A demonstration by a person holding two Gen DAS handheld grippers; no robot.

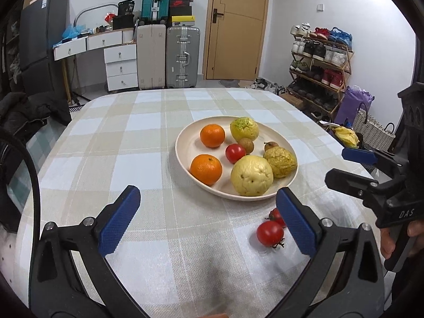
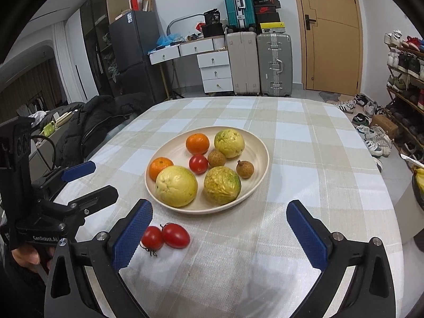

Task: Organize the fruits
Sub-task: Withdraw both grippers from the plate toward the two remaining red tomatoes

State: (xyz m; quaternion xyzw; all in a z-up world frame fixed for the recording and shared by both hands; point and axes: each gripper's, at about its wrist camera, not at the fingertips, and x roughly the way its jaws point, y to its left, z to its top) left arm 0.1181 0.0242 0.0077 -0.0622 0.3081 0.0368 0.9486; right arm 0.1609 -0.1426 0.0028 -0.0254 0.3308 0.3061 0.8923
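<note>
Red, the two loose tomatoes (image 2: 165, 235) lie touching on the cloth just before the plate (image 2: 261, 143), between our left gripper (image 1: 209, 221) and right gripper (image 2: 220, 234), both spread wide and empty, the left seemingly nearer.

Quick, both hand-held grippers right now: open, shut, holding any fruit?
Left hand-held gripper: open, holding nothing.
Right hand-held gripper: open, holding nothing.

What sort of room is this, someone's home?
Most likely a lived-in home: suitcases stacked by a wooden door, a loaded shoe rack, and a checked tablecloth under the fruit plate.
</note>
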